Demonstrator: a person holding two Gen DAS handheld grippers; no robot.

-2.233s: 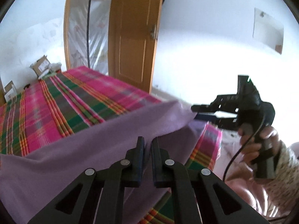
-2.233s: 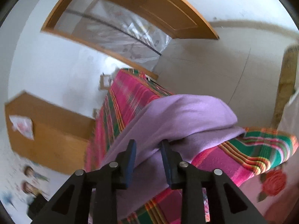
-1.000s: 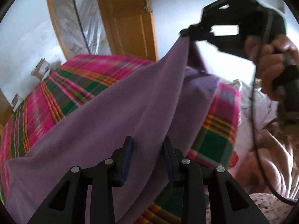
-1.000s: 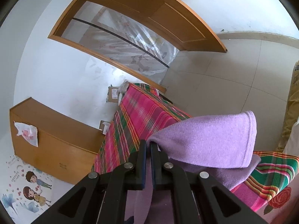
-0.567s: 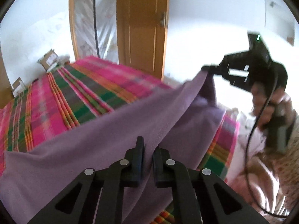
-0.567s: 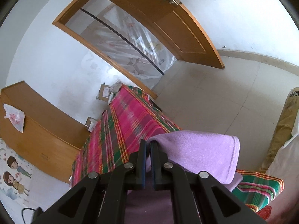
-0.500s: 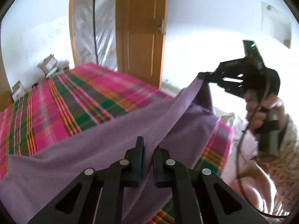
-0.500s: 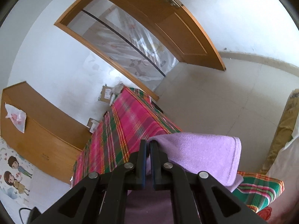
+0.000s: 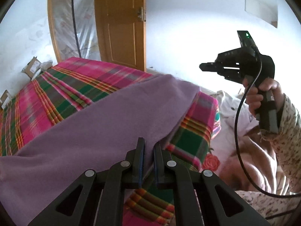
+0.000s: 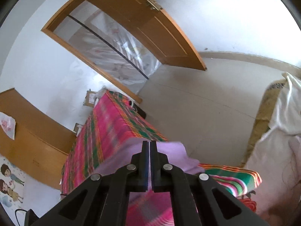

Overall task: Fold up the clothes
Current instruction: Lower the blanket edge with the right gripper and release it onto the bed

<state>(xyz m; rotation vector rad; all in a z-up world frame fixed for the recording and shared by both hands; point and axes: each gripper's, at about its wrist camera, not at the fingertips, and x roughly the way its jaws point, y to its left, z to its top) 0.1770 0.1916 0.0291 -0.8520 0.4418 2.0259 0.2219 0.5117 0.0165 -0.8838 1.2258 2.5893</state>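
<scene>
A purple cloth (image 9: 116, 124) lies folded over on the plaid-covered table (image 9: 62, 94). My left gripper (image 9: 148, 148) is shut on the cloth's near edge, and fabric fills the narrow gap between its fingers. My right gripper (image 9: 204, 66) hangs in the air to the right of the table, held by a hand (image 9: 259, 92), shut with nothing in it. In the right wrist view the right gripper (image 10: 150, 146) is closed above the purple cloth (image 10: 169, 148), apart from it.
An orange wooden door (image 9: 120, 22) stands open behind the table, beside a plastic-covered doorway. Cardboard boxes (image 9: 33, 68) sit at the far table end. A wooden cabinet (image 10: 28, 131) is on the left, a white fabric pile (image 10: 278, 131) on the right, and tiled floor beyond.
The right gripper has let go of the cloth corner it held up, and that corner now lies on the table. The right gripper has drawn away to the right. The left gripper stays shut on the cloth.
</scene>
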